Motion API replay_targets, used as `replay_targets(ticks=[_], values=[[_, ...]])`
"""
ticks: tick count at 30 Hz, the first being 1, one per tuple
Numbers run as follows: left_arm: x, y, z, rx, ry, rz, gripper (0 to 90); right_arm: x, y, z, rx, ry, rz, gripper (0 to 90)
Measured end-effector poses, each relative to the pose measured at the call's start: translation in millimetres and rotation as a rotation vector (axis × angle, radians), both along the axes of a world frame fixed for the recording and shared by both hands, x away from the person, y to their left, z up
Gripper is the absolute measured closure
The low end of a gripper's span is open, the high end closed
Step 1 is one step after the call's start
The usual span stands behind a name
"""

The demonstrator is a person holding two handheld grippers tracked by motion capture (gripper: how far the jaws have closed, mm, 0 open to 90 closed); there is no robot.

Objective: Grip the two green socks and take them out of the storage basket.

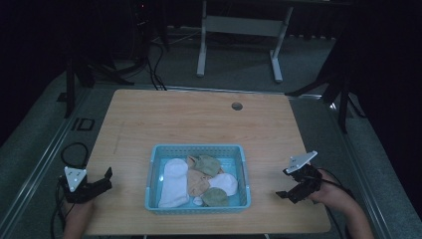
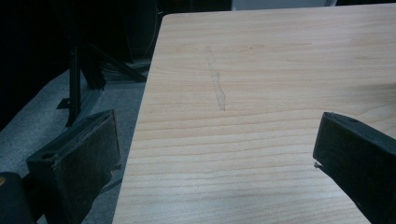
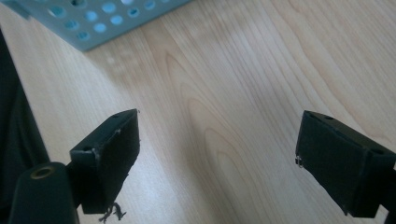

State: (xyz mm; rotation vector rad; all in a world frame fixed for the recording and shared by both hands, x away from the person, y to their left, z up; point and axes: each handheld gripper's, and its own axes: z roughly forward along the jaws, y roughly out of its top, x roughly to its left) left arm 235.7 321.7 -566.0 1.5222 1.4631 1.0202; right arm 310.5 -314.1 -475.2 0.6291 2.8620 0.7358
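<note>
A light blue perforated basket [image 1: 198, 147] stands at the front middle of the wooden table [image 1: 199, 119]. In it lie a long white sock [image 1: 174, 181], a tan sock [image 1: 196, 183], two green socks [image 1: 208, 164] [image 1: 215, 197] and a smaller white one [image 1: 226, 183]. My left gripper [image 1: 107, 180] hovers at the table's left edge, open and empty, well left of the basket. Its own view has the left gripper [image 2: 215, 149] over bare wood at that edge. My right gripper [image 1: 284, 183] is open and empty to the right of the basket. In the right gripper [image 3: 217, 144] view, the basket's wall [image 3: 107, 18] sits at the top left.
A round cable hole [image 1: 237, 106] sits near the table's far edge. Behind the table stand a white desk frame [image 1: 239, 30] and dark stand legs [image 1: 338, 89] on grey carpet. A faint scuff mark [image 2: 217, 88] runs across the wood on the left side.
</note>
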Motion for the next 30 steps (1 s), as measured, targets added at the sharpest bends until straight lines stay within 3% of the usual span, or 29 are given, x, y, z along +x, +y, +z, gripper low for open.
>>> replay_targets(ticks=[10,19,30], values=[[-0.1,-0.6,-0.1,0.003,-0.002,-0.002,0.4,1.8,11.1,16.6,0.009,-0.005,0.019,13.4],[0.2,-0.4,0.0,0.003,0.003,-0.001,0.4,3.1,32.3,32.3,0.014,-0.016,0.073,13.3],[0.4,-0.1,0.0,0.0,0.005,0.001,0.4,6.1,55.3,40.1,0.042,-0.01,0.112,12.4]])
